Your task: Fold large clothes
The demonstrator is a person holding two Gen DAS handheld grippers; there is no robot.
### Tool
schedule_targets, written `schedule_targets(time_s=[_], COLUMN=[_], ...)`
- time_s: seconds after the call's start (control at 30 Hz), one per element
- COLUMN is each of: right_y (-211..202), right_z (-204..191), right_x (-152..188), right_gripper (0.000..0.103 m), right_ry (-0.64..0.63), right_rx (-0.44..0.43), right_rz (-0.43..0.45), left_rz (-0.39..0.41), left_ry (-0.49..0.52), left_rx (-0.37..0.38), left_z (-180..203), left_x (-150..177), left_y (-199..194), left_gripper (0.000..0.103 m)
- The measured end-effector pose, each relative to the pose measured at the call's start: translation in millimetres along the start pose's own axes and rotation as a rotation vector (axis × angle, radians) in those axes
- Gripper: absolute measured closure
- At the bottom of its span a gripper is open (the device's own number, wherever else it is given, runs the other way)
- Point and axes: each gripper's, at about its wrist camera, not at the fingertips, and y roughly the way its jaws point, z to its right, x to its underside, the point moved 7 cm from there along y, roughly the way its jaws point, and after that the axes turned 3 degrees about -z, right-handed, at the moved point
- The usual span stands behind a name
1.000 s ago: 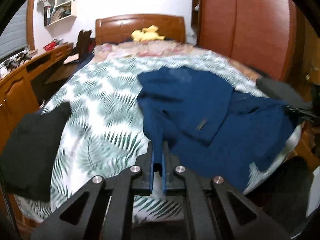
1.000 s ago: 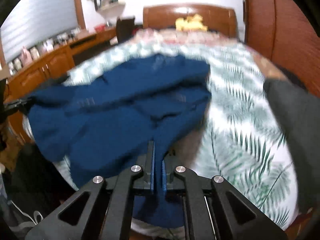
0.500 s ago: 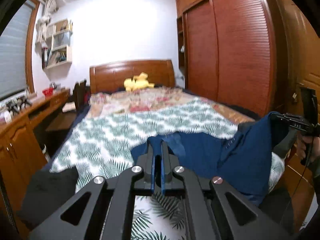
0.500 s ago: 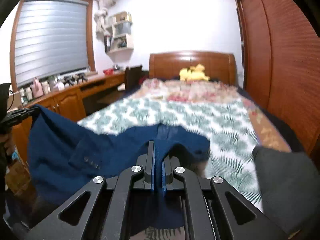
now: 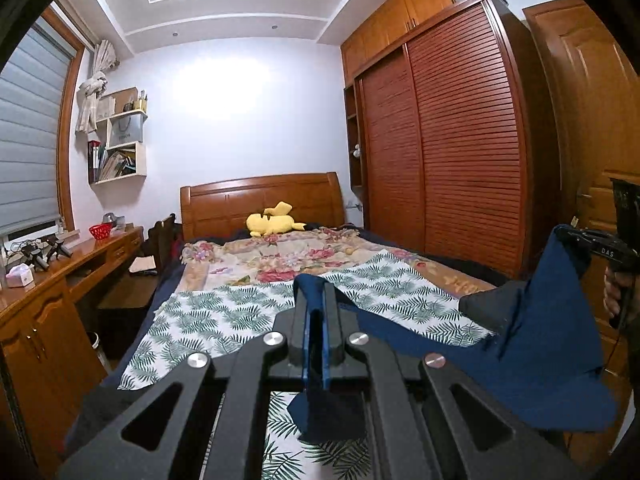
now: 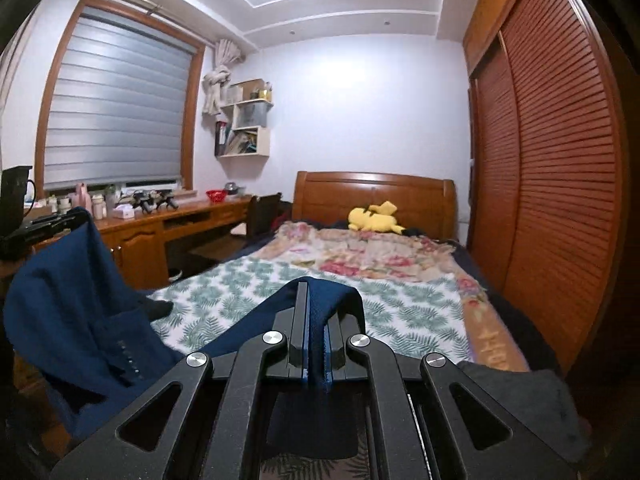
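Fingers, left gripper (image 5: pixel 316 332): clamped on a fold of the navy jacket (image 5: pixel 552 344), cloth pinched between the blue pads.
Fingers, right gripper (image 6: pixel 316 336): likewise pressed together on a navy edge that draped over the tips.
Jacket, place: held up off the bed (image 5: pixel 224 316) at its near edge, strung between both grippers and sagging in the middle, its lower part trailing onto the fern-print sheet (image 6: pixel 248 288).
Jacket, handling: judged soft and limp, fairly weighty for cloth, not fragile; a sleeve with cuff buttons (image 6: pixel 128 356) hung loose and would swing.
Hold points: probably best at the shoulders or the hem corners, so that the body hangs flat.
Dark garments: one lay at each near corner of the bed (image 5: pixel 492 308).
Red basket (image 5: pixel 100 231): on the wooden surface by the window; contents could not be made out.
Wall shelves (image 5: pixel 118 148): held books and a grey bag.
Yellow plush toy (image 5: pixel 274 222): at the headboard.
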Motion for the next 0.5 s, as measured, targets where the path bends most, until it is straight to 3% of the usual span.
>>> schedule_targets(time_s=[0.33,0.5], right_y=[98.1,131.5], right_z=[40.3,55.3], right_x=[82.3,122.7], right_gripper=[0.100,0.100], right_ry=[0.022,0.025], right_rx=[0.098,0.138], right_rz=[-0.254,-0.335], left_rz=[-0.189,-0.234], left_ry=[-0.030,-0.047], left_rx=[-0.014,-0.010], left_z=[0.4,8.2], left_x=[64.5,85.1], left_y=[118.2,149.1], left_gripper=[0.102,0.102])
